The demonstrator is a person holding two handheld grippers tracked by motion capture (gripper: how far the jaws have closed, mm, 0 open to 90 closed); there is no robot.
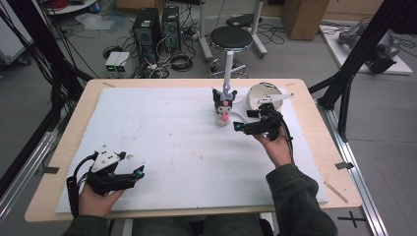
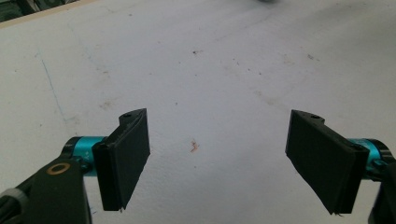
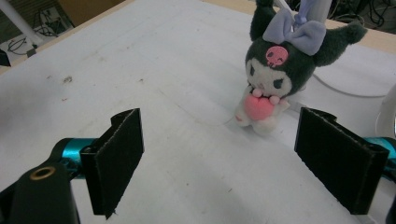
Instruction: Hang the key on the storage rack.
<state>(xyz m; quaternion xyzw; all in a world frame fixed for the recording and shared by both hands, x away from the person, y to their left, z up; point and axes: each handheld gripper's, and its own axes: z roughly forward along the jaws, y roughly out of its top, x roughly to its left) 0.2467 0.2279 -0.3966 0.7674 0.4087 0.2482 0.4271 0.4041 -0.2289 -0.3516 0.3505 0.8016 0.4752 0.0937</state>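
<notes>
No brand name or lettering can be read anywhere; the one mark is a pink skull badge on the plush toy's (image 3: 275,74) forehead, clear in the right gripper view under a lilac bow. That view also shows the toy upright on the white mat (image 3: 177,70), hugging a pink heart, at about one o'clock beyond the spread, empty jaws of the right gripper (image 3: 219,163). The high view shows the toy (image 1: 224,105) standing toward the desk's (image 1: 78,123) far edge, at eleven o'clock from the right gripper (image 1: 239,127), with a white bowl (image 1: 259,93) just beside it at three o'clock. The left gripper (image 1: 141,172) rests near the front edge, jaws spread over bare mat.
</notes>
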